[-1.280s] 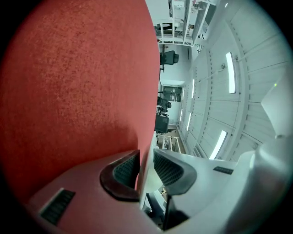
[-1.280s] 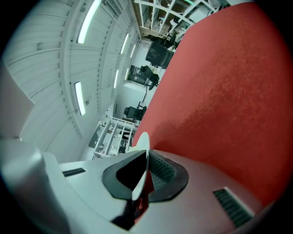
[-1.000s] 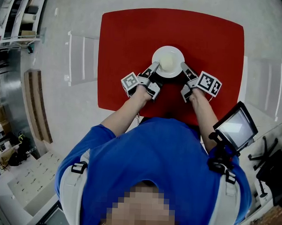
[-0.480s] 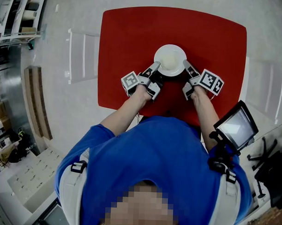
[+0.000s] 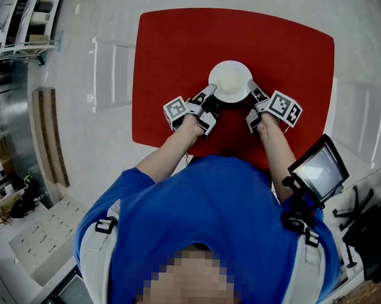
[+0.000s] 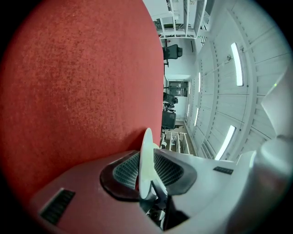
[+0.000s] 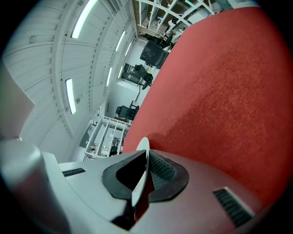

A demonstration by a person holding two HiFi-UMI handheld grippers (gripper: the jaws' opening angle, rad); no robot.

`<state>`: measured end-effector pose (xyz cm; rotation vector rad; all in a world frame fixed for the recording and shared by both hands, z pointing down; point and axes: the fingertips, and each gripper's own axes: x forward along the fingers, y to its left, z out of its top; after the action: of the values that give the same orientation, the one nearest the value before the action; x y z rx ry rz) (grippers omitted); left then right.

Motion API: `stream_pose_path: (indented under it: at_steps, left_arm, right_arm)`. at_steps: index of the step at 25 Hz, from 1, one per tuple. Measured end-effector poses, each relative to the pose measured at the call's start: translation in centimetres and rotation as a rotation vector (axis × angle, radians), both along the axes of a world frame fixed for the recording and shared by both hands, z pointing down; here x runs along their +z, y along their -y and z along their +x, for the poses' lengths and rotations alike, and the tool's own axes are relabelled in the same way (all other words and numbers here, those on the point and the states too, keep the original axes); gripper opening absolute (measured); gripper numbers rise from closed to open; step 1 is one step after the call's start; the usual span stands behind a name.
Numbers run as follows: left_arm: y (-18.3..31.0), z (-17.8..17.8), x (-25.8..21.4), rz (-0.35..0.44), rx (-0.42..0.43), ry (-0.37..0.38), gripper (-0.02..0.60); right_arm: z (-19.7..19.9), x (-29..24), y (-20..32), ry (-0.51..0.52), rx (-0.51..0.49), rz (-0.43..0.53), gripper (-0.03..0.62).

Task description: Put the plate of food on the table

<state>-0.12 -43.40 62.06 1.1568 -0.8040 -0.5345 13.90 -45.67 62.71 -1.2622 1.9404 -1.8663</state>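
plate rim clamped by left tongs, right tongs

Plate rim between clamped fingers

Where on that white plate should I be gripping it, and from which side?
Take the plate by its thin outer rim, from the near side: left gripper on the near-left edge, right gripper on the near-right, as both are clamped now. The rim is slim enough for the pads, and the food fills the centre.
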Motion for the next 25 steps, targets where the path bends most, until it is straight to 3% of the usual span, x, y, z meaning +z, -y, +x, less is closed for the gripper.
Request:
stream_pose_path:
  at_steps: [13, 15, 19, 25]
  left_arm:
    - [-0.4, 0.1, -0.4, 0.022, 0.052, 0.015, 0.079]
    - [-0.5, 0.0, -0.1, 0.011, 0.062, 0.023, 0.119]
    - [-0.5, 0.0, -0.1, 0.033, 0.099, 0.049, 0.142]
    - [-1.3, 0.2, 1.0, 0.044, 0.215, 0.184, 0.143]
  right_arm:
    - [1.1, 0.2, 0.2, -0.089, 0.014, -0.015, 0.017]
    - [1.7, 0.3, 0.4, -0.104, 0.025, -0.004, 0.017]
    - [2.1, 0.1, 0.9, -0.111, 0.030, 0.009, 0.017]
    - [2.4, 0.3, 0.9, -0.119, 0.031, 0.019, 0.017]
